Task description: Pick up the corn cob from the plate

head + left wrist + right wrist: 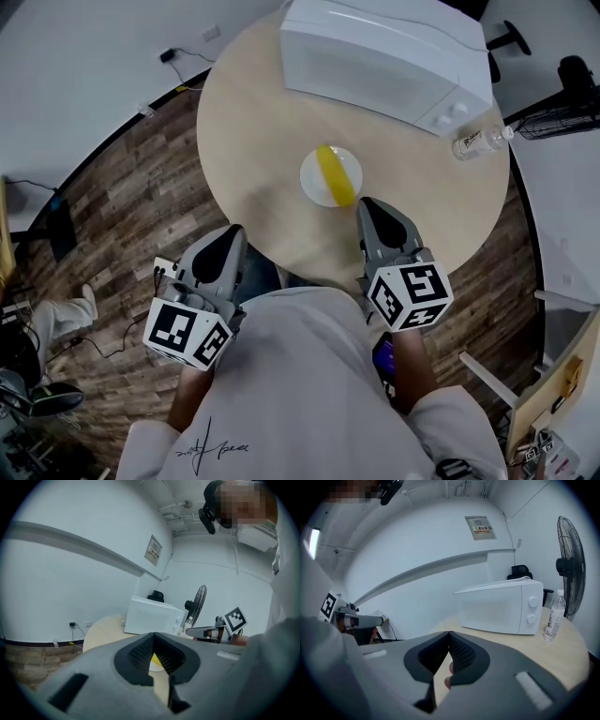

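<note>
yellow corn cob (335, 174) lying slantwise across small round white plate (308, 176), plate sitting mid-desk (248, 159)

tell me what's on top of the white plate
A yellow corn cob lies across the plate, and nothing else shows on it. The strip of plate beneath the cob is covered.

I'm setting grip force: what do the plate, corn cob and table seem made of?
Plate: smooth plain white, likely ceramic or plastic; unclear which.
Corn cob: even bright yellow, kernels not resolved; real or plastic, cannot tell.
Table: pale matt wood-look top, perhaps laminate or veneer.
</note>
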The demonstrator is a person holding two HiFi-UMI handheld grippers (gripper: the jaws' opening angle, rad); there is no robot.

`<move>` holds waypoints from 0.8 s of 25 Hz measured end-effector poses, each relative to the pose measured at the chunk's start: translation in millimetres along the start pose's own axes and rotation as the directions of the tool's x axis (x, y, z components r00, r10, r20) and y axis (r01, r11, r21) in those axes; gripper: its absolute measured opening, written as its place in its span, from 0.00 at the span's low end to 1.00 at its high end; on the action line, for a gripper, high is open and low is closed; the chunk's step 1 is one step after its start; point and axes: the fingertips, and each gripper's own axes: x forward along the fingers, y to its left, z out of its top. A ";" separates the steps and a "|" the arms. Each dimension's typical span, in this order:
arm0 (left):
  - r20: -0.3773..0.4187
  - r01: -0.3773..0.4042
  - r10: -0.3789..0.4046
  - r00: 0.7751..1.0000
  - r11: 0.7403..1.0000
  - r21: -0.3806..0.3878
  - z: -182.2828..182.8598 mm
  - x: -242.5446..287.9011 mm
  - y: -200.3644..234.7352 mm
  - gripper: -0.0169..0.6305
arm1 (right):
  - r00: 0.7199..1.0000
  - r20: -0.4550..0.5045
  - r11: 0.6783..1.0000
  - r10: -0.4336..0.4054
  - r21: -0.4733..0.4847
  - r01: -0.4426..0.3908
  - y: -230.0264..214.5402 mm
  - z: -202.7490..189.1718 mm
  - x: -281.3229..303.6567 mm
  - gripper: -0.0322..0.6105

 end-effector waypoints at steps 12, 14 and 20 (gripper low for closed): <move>-0.030 0.003 -0.003 1.000 1.000 -0.017 -11.2 4.0 5.3 0.03 | 0.999 -0.041 1.000 0.017 0.002 -0.017 -8.1 -3.1 19.5 0.07; -0.036 0.004 -0.005 0.999 1.000 -0.017 -12.0 5.1 5.9 0.03 | 0.999 -0.047 1.000 0.018 0.009 -0.017 -11.6 -4.3 24.1 0.07; -0.045 0.003 -0.004 0.999 1.000 -0.021 -12.1 6.3 9.7 0.03 | 0.997 -0.074 1.000 0.013 0.018 -0.011 -20.5 -10.4 37.3 0.07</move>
